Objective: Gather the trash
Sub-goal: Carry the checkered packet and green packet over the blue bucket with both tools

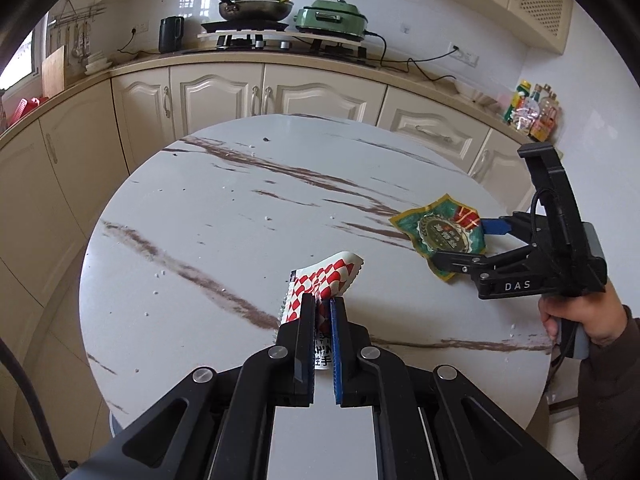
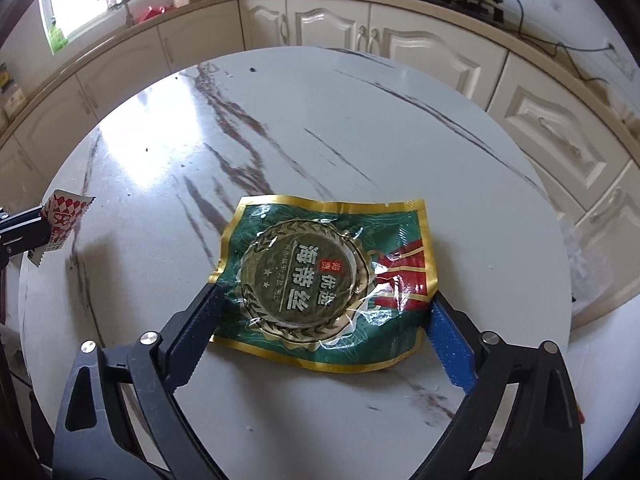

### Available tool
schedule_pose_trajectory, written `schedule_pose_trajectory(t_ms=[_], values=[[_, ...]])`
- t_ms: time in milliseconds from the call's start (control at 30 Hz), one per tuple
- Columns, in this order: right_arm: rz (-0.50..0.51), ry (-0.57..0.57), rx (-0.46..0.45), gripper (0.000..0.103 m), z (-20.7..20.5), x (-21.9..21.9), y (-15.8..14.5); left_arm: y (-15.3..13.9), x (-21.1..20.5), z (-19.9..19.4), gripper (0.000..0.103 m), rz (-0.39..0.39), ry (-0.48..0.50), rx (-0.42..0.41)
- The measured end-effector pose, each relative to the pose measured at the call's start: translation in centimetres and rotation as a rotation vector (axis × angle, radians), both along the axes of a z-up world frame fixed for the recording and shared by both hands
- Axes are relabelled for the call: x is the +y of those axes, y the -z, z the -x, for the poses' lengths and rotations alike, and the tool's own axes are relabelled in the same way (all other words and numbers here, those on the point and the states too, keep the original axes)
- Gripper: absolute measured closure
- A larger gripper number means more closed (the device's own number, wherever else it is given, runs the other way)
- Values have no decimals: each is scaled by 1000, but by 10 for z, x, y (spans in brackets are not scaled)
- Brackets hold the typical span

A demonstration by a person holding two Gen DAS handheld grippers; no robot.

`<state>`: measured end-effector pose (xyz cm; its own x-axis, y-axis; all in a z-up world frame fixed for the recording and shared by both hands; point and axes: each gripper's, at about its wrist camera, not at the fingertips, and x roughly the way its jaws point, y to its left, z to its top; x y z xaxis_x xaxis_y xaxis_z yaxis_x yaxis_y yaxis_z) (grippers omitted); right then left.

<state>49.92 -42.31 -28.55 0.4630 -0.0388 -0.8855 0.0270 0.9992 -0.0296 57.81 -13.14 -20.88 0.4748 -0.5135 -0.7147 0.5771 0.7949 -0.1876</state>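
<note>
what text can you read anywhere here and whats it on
"DAS": on the right tongs body.
"海带丝": on the green wrapper, seen upside down; its smaller print is too small to read.
"手": on the red-checked wrapper in the left tongs; other letters partly hidden.
Bottle labels: blurred.

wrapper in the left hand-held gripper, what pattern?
Red and white diamond check on the wrapper, clamped in the left hand-held gripper. Clearest in the left wrist view.

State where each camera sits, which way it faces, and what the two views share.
Left wrist: on the left gripper, angled down over the round table; shows its fingers shut on the red-checked wrapper and the person's hand.
Right wrist: on the right gripper, angled down at the green packet between open fingers.
Shared: table, both wrappers, cabinets.
</note>
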Motion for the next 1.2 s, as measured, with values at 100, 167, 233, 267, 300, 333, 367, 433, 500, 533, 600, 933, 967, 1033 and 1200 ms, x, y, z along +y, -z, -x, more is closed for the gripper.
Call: schedule_pose_trajectory(t_ms=[100, 167, 233, 267, 300, 333, 367, 433, 500, 533, 600, 933, 967, 1033, 1200], values=[[-4, -22, -9, 16, -3, 9, 1, -4, 13, 9, 100, 4, -3, 2], [-11, -30, -26, 38, -1, 11, -2, -8, 17, 17, 100, 10, 0, -1], [-32, -37, -36, 44, 0, 13, -3, -11, 23, 22, 100, 16, 3, 3], [-34, -33, -33, 44, 0, 13, -3, -13, 25, 23, 100, 20, 4, 3], [-37, -29, -30, 44, -1, 13, -3, -14, 27, 26, 100, 22, 6, 5], [-34, -27, -30, 45, -2, 13, -4, -15, 30, 28, 100, 26, 8, 4], [-33, -27, -35, 45, -2, 14, -3, -16, 32, 31, 100, 31, 10, 3], [-36, -27, -45, 46, 1, 14, -3, -20, 38, 34, 100, 38, 15, 5], [-41, -22, -53, 48, 5, 17, -4, -23, 44, 37, 100, 45, 14, 5], [-49, -22, -54, 49, 6, 17, -5, -25, 46, 39, 100, 46, 13, 6], [-75, -31, -64, 63, 11, 19, -9, -27, 51, 41, 100, 49, 8, 5], [-112, -51, -106, 94, 24, 50, -16, -35, 81, 71, 100, 52, -30, 6], [-135, -44, -132, 95, 27, 52, -20, -37, 86, 74, 100, 54, -37, 5], [-182, -40, -177, 96, 31, 57, -32, -41, 98, 76, 100, 74, -50, 5], [-251, -94, -256, 97, 34, 89, -64, -50, 130, 91, 100, 124, -76, -7]])
